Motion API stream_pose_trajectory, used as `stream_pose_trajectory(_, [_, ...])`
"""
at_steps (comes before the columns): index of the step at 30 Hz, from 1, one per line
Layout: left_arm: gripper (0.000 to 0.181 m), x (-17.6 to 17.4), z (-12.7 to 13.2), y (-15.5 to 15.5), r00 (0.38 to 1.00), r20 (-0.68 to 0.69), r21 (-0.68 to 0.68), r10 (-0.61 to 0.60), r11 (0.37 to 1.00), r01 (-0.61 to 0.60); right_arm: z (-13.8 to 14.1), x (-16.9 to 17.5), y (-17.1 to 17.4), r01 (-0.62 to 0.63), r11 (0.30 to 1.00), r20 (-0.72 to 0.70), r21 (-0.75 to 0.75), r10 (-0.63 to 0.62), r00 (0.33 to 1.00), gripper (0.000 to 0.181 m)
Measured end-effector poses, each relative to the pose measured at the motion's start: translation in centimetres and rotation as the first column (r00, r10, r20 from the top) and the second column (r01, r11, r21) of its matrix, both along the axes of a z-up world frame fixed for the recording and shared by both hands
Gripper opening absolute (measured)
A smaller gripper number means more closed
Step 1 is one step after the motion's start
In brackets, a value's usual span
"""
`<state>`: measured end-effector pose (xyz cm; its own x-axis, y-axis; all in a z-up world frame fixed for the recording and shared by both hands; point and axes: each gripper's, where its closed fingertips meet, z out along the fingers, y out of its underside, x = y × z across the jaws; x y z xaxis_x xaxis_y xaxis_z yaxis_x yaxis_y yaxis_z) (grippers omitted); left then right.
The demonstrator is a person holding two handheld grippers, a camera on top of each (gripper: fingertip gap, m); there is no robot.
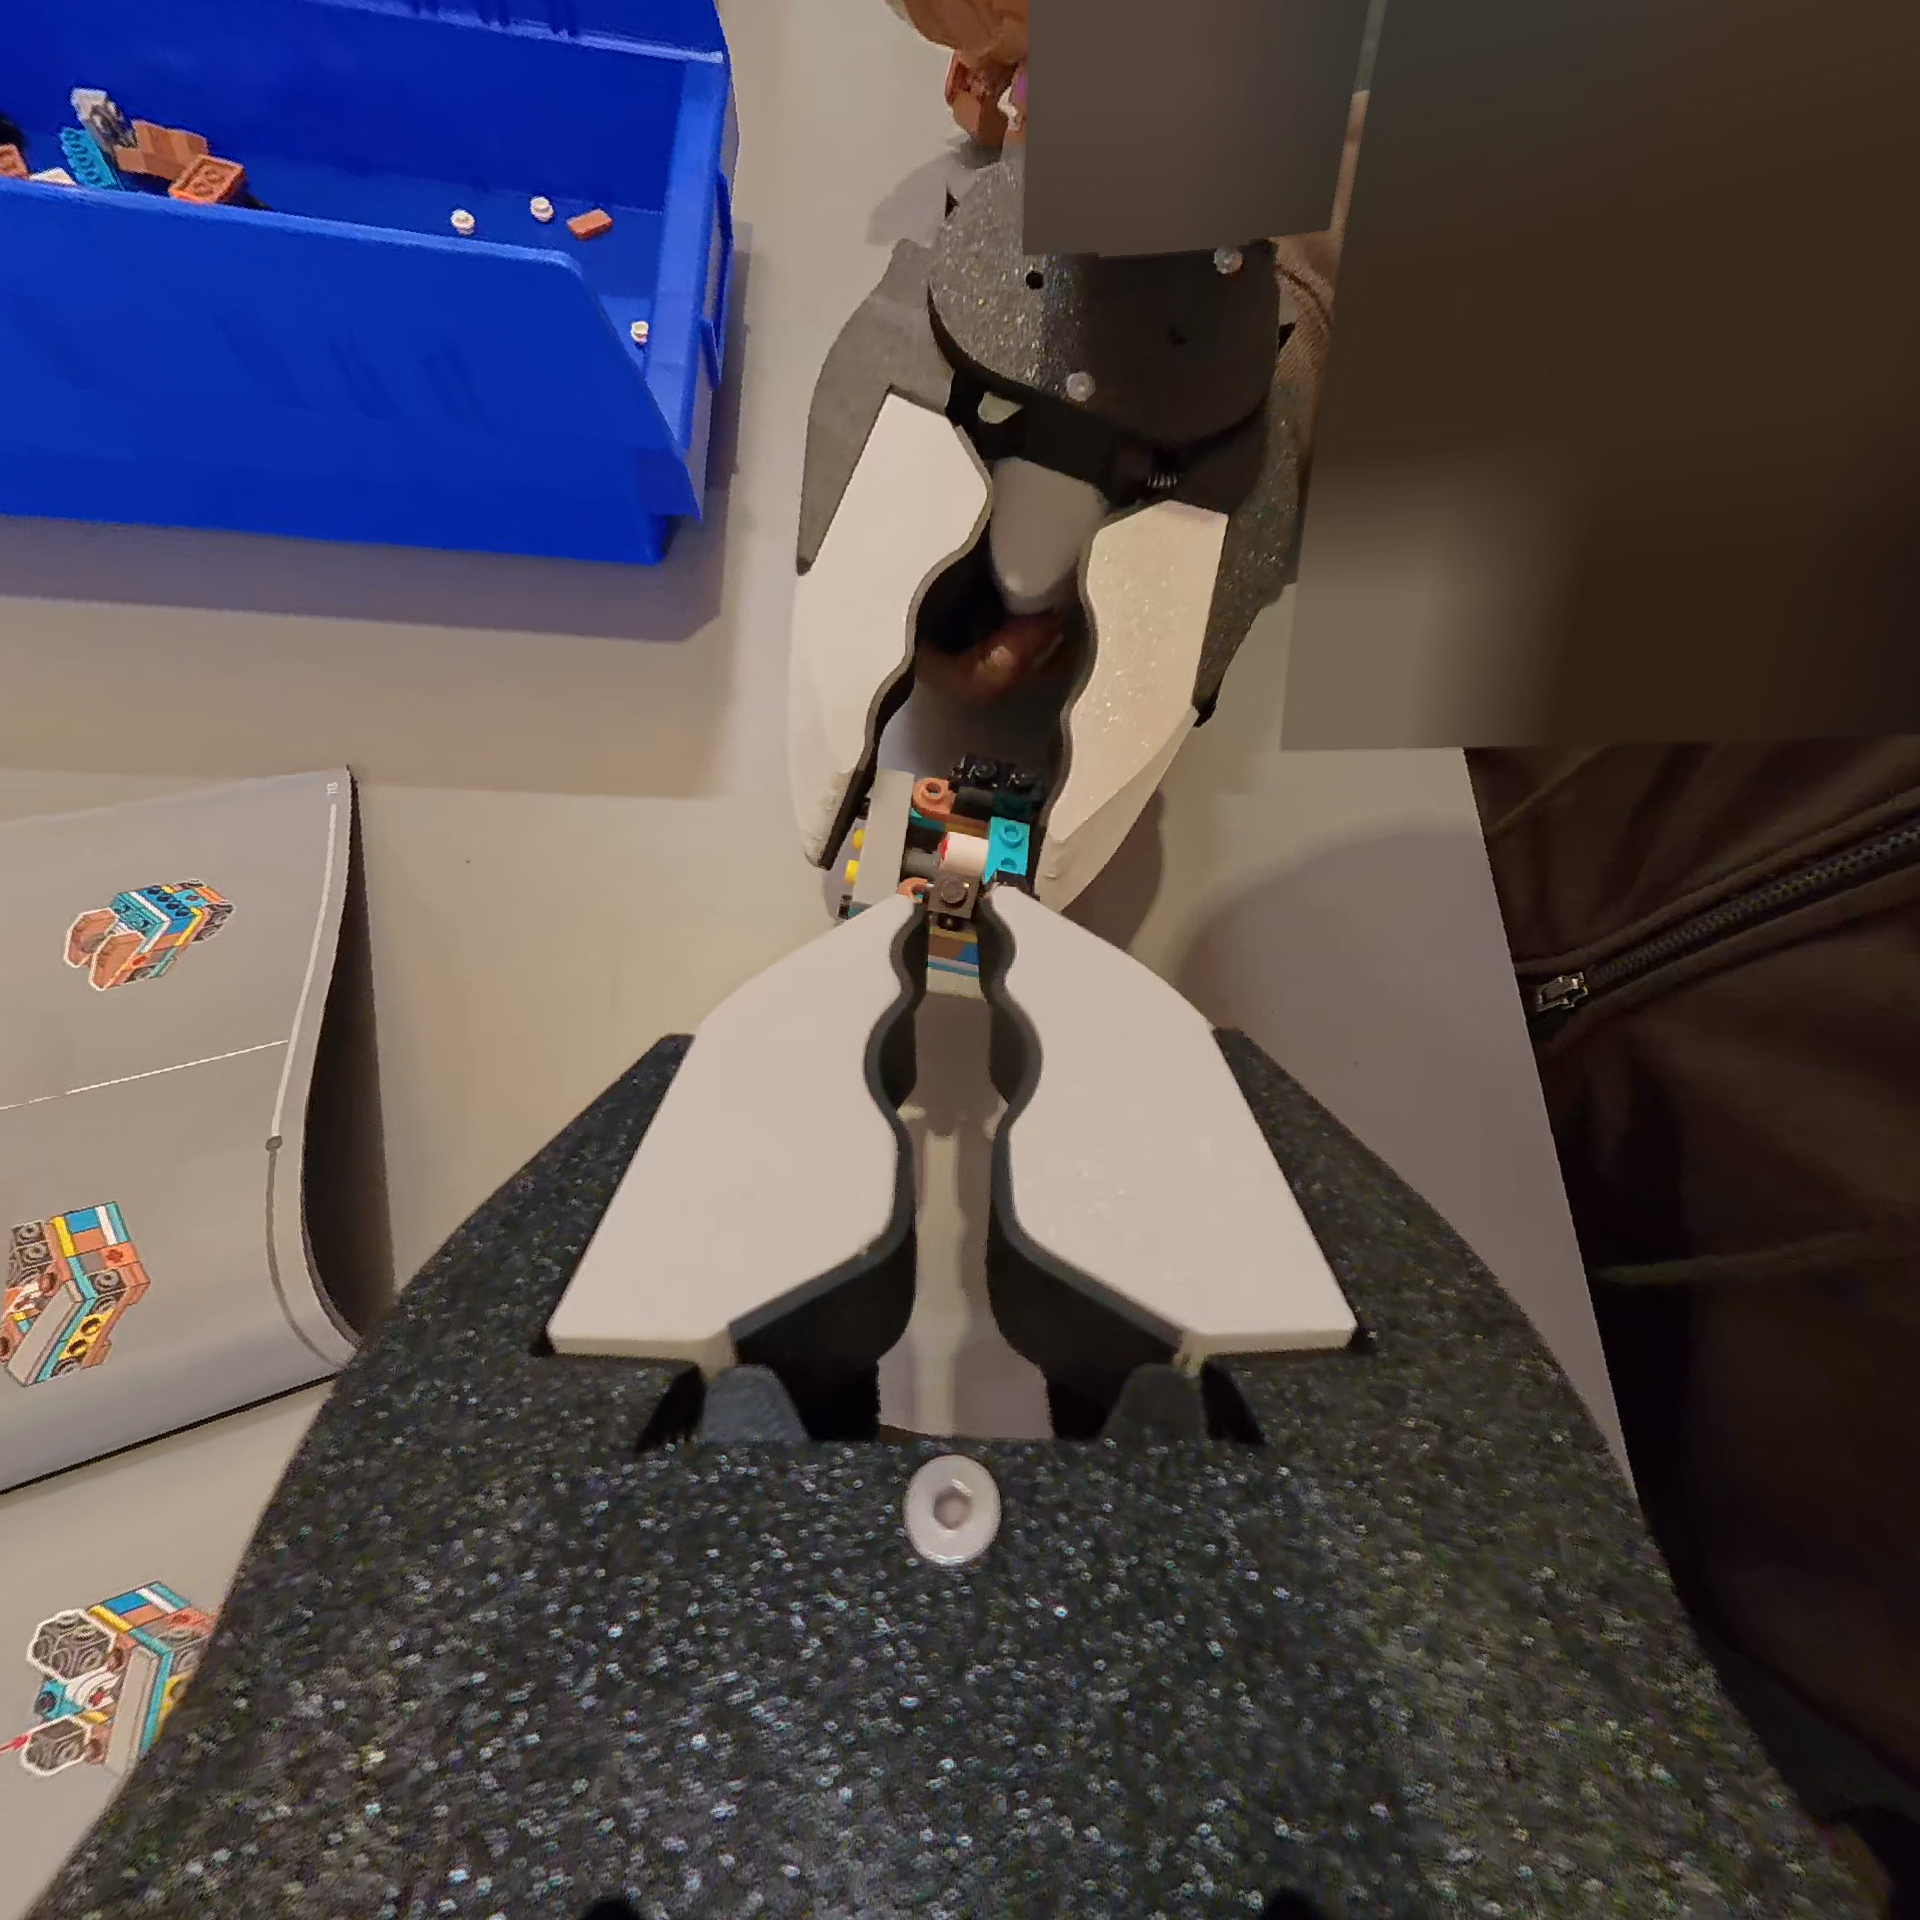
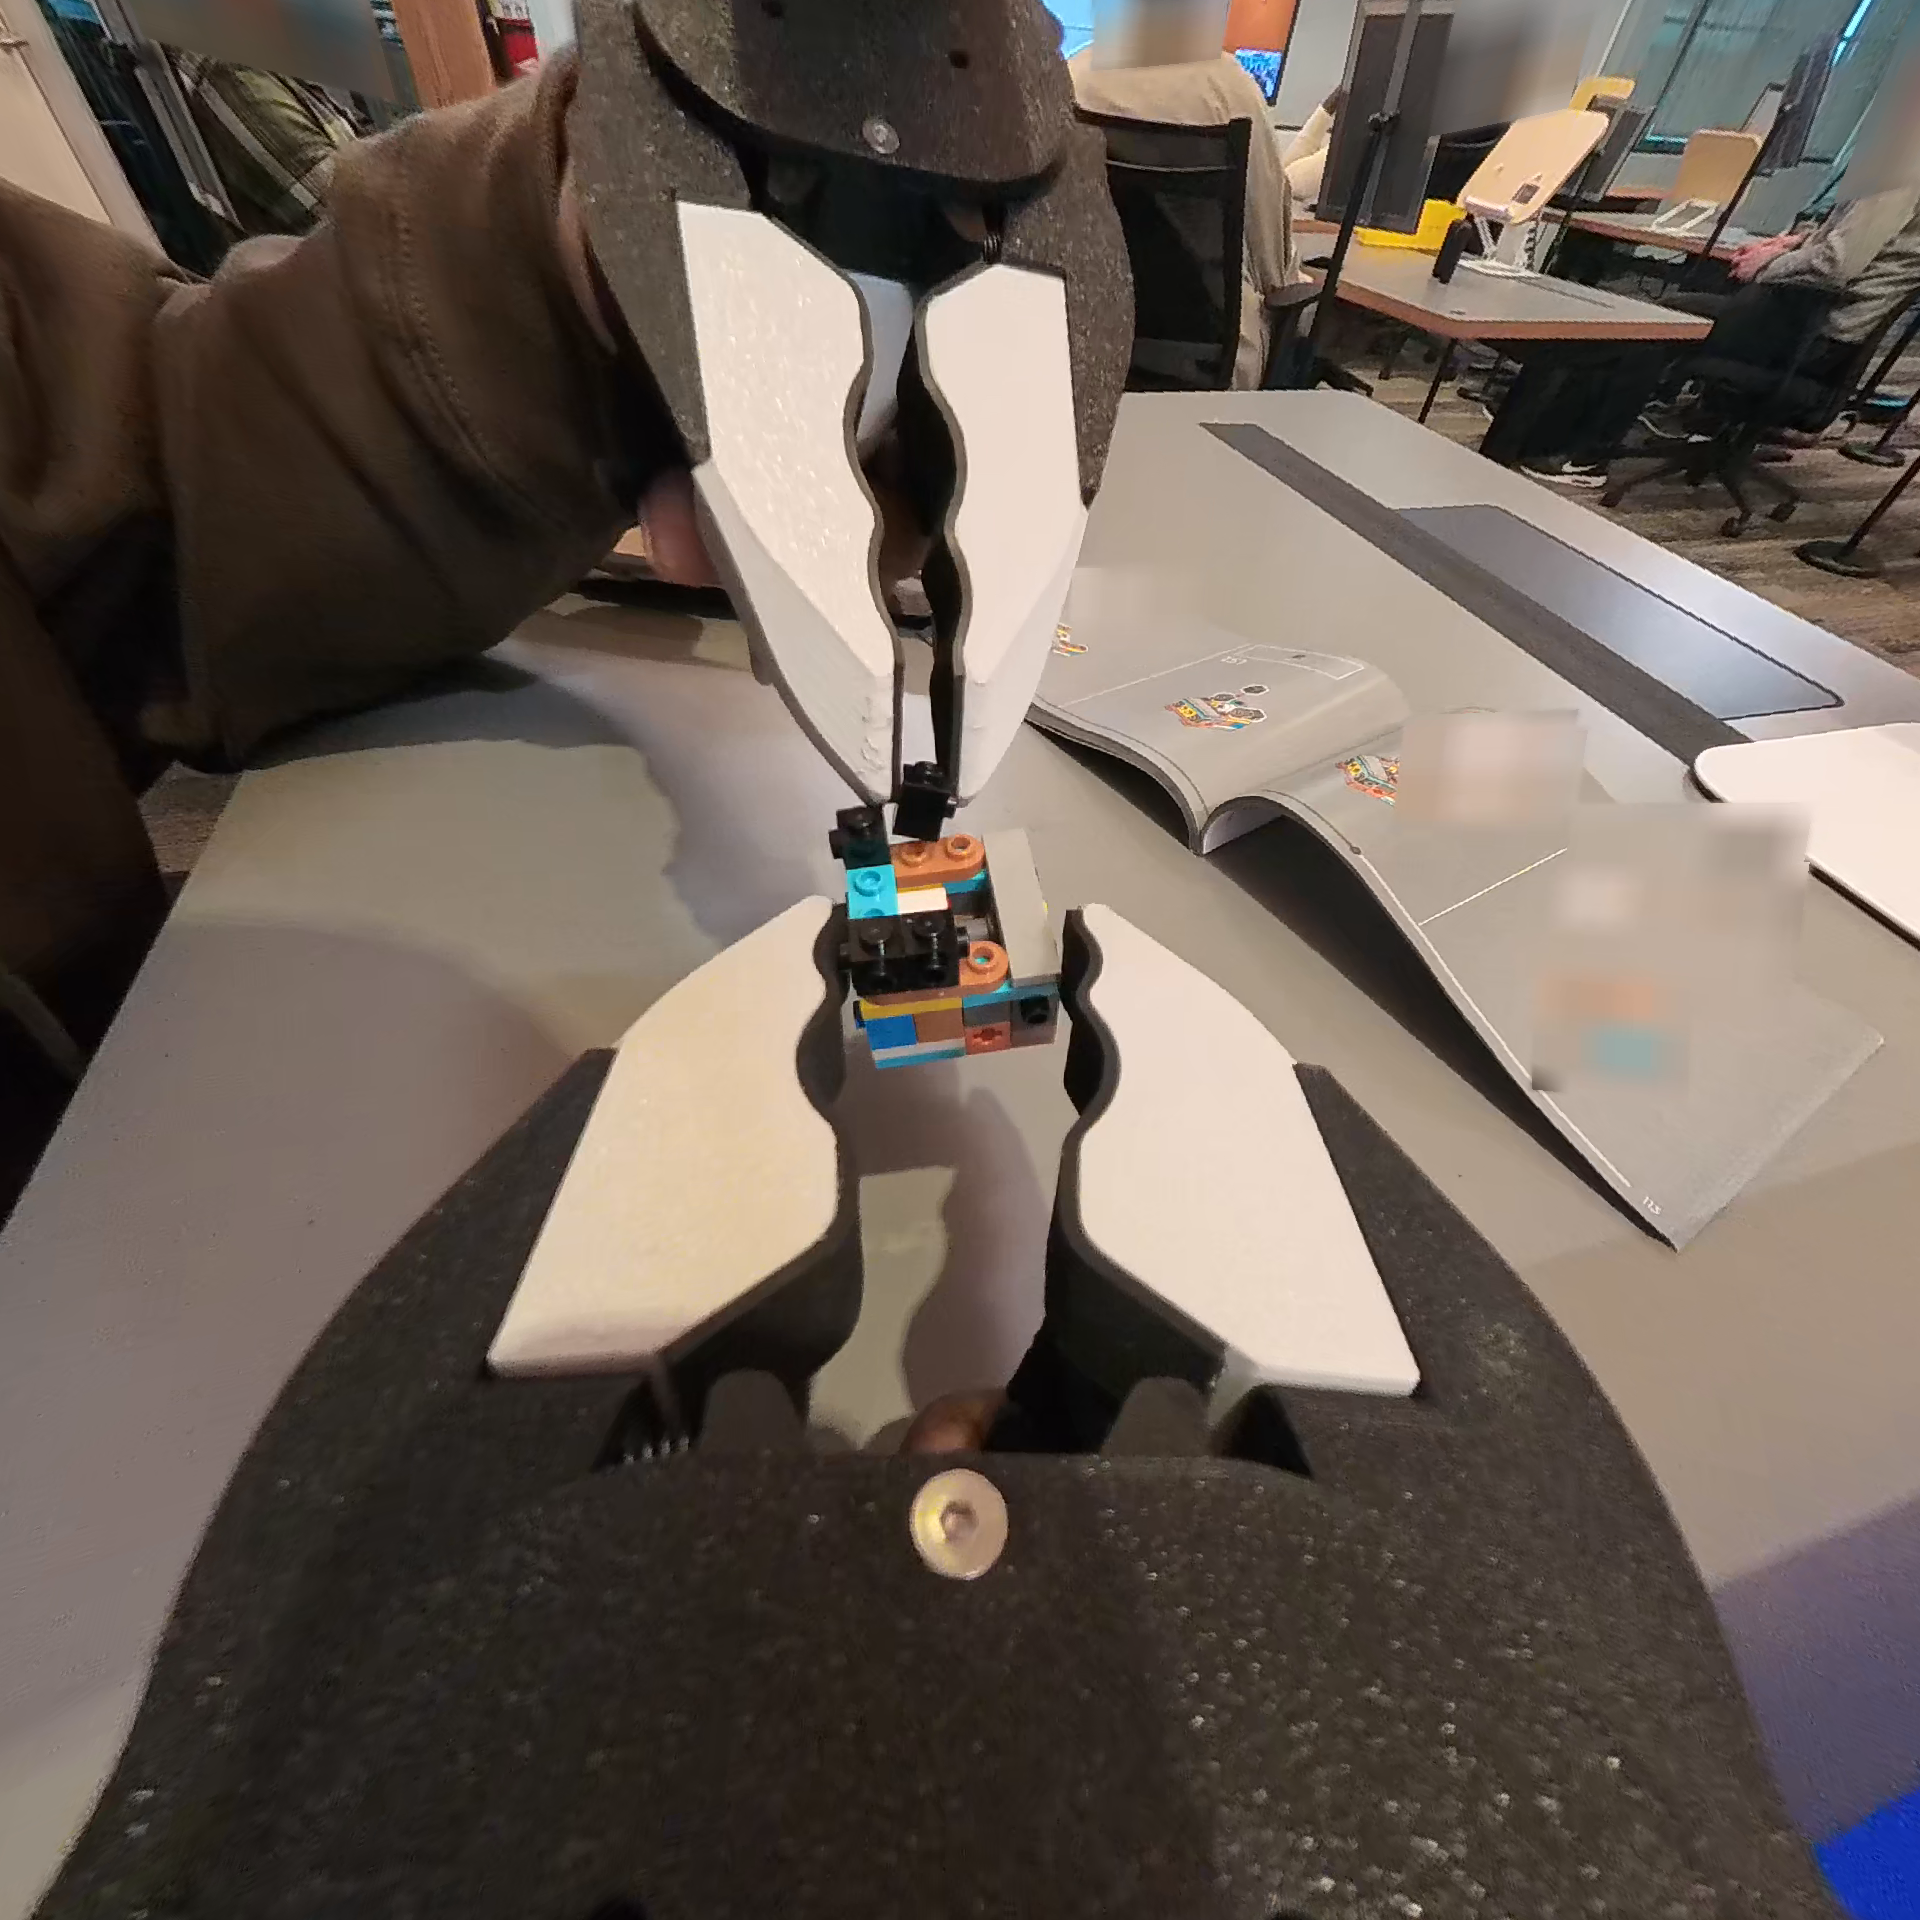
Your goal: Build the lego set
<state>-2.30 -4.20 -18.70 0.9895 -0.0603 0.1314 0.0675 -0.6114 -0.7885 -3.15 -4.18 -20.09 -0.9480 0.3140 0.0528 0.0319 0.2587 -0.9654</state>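
Observation:
My right gripper (image 2: 951, 923) is shut on a small multicoloured lego model (image 2: 935, 997) and holds it above the grey table (image 2: 312, 1039). The model has teal, brown, blue, grey and black bricks. My left gripper (image 2: 920, 792) comes down from above, shut on a small black brick (image 2: 923, 800). The brick is right at the model's top edge, beside another black piece. In the left wrist view my left gripper (image 1: 951, 916) pinches the brick (image 1: 951, 894) against the model (image 1: 966, 821), which sits between the right gripper's fingers (image 1: 1122, 675).
A blue bin (image 1: 364, 395) with several loose bricks stands at the far left. An open instruction booklet (image 1: 156, 1091) lies beside it and also shows in the right wrist view (image 2: 1455, 914). A brown sleeve (image 2: 312, 416) and a white object (image 2: 1829, 810) are near. My left and right fingertips are right by each other.

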Motion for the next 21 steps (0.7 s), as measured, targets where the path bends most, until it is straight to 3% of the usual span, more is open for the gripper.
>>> stream_pose_trajectory(21, [0.008, 0.09, 0.12, 0.05, 0.996, 0.094, 0.036, -0.002, 0.999, -0.001, 0.17, 0.12, 0.01, -0.002, 1.0, -0.016, -0.006, 0.002, 1.0, 0.039])
